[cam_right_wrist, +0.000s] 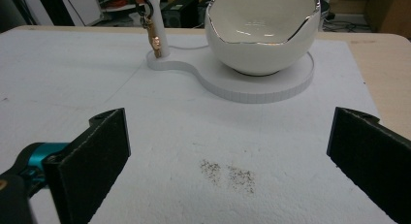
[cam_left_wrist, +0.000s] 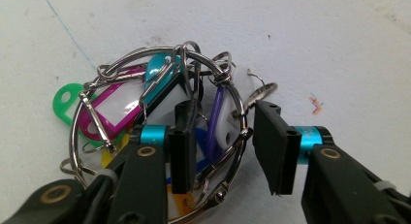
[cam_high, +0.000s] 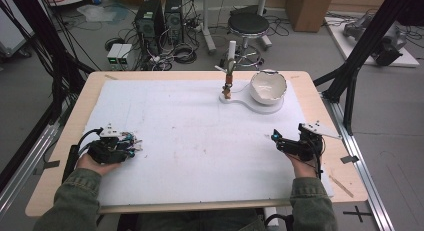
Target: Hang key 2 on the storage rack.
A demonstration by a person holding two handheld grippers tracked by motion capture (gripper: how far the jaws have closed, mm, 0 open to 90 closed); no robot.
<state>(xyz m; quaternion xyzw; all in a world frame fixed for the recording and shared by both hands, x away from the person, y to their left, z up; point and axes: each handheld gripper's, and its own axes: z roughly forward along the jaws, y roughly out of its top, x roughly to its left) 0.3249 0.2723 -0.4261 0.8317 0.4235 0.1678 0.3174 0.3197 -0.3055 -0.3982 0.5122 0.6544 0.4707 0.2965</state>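
Note:
A large metal key ring point(cam_left_wrist: 121, 64) strung with smaller rings and several coloured tags, among them green point(cam_left_wrist: 65, 100), pink point(cam_left_wrist: 114, 107) and white point(cam_left_wrist: 228, 115), lies on the white mat point(cam_high: 200, 136) at the left. My left gripper point(cam_left_wrist: 226, 112) sits low over it: one jaw stands inside the ring over the tags, the other outside, and the ring's wire rim passes between them with a gap to the outer pad. In the high view that gripper point(cam_high: 133, 146) is at the bunch point(cam_high: 131, 139). My right gripper point(cam_right_wrist: 230, 122) stands wide open over bare mat, also seen at the right point(cam_high: 276, 139).
A white cracked-egg-shaped bowl point(cam_high: 268, 87) sits on a flat white stand point(cam_right_wrist: 252, 88) at the far right of the mat. A thin post point(cam_high: 230, 53) rises from the stand's left end with a copper-coloured key point(cam_right_wrist: 156, 42) hanging on it. Dark specks point(cam_right_wrist: 228, 173) mark the mat.

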